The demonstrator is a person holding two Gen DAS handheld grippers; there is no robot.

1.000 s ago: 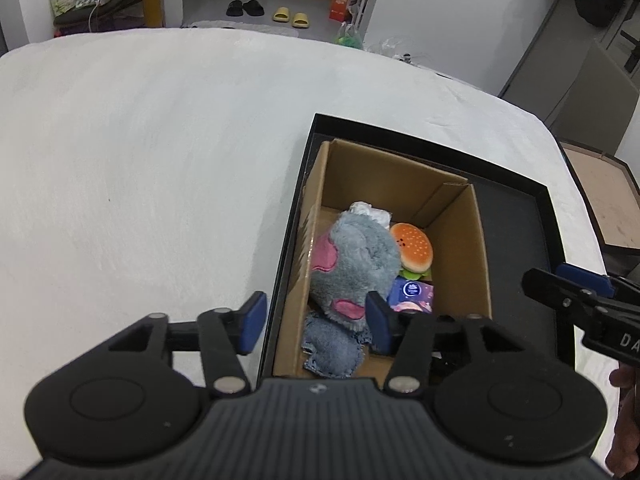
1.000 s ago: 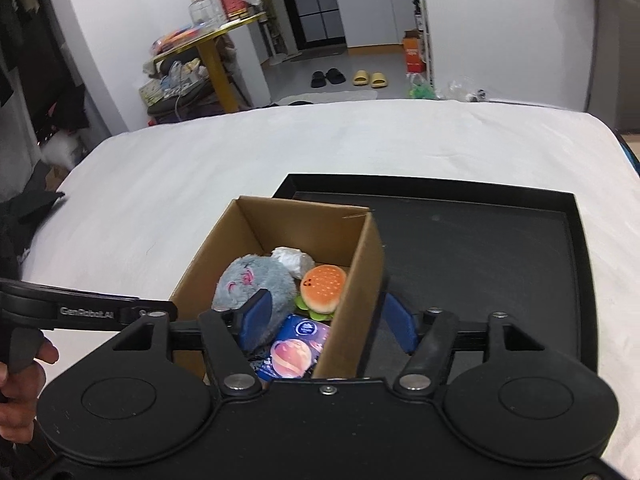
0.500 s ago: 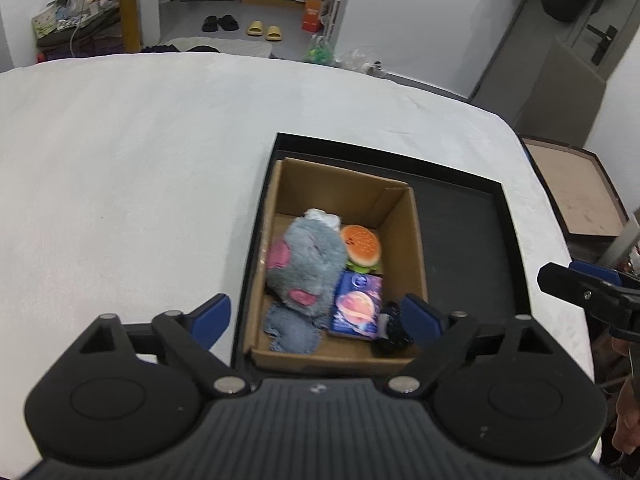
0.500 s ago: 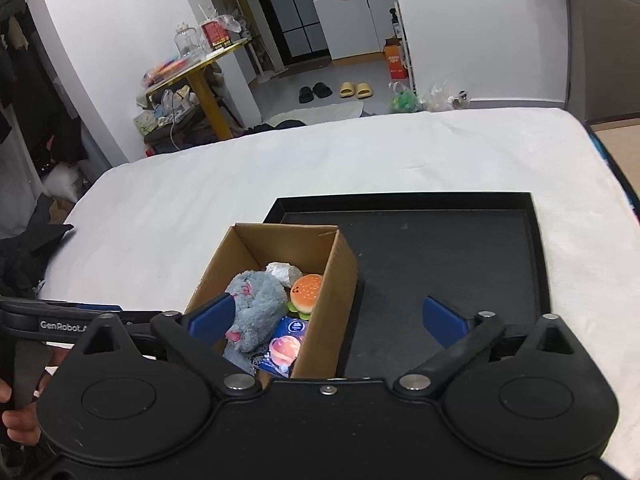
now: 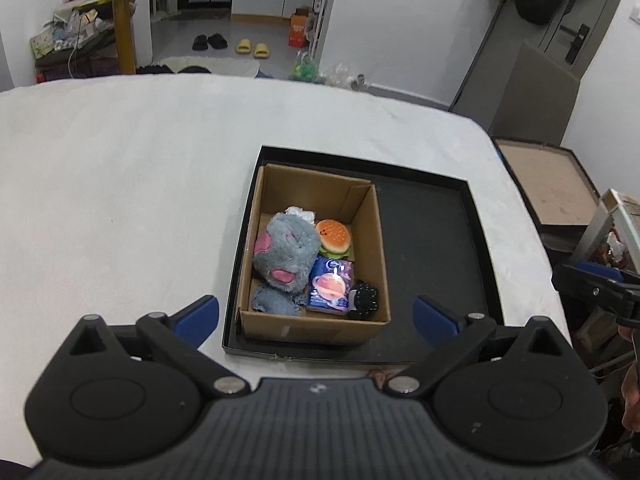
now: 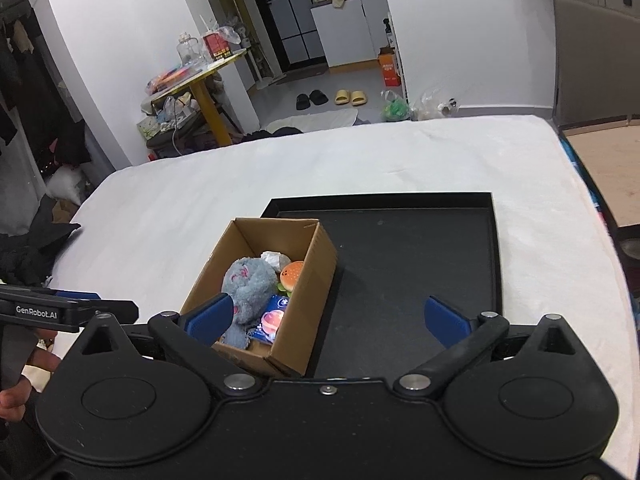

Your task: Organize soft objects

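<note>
Both claws now stand wide apart and hold nothing, where a second ago each was narrowed over the cardboard box [image 5: 312, 252]; in both views the box also looks smaller and farther off than it did then. The left claw [image 5: 316, 316] has its blue pads [image 5: 198, 314] spread either side of the box's near wall, and the right claw [image 6: 328, 318] is spread just as wide, its left pad over the box's near end and its right pad over bare tray.

Inside the open-topped box lie the soft things, packed close together. A grey plush toy [image 5: 282, 256] with pink patches fills the left half, fuzzy and rounded, its lower part ragged at the near-left corner. A small burger toy [image 5: 334, 237] with an orange bun and a green fringe sits to its right, touching it. A crumpled white bit [image 5: 298, 212] shows at the far side, behind the plush. A glossy blue packet [image 5: 330, 286] printed with a pink planet lies flat nearer the front, and a black knobbly object [image 5: 363, 298] sits in the near-right corner beside it.

The box is plain brown corrugated card with straight walls. It stands in the left part of a shallow black rectangular tray [image 5: 432, 248], matte with a low rim, which rests on a white, faintly napped surface [image 5: 120, 184].
</note>
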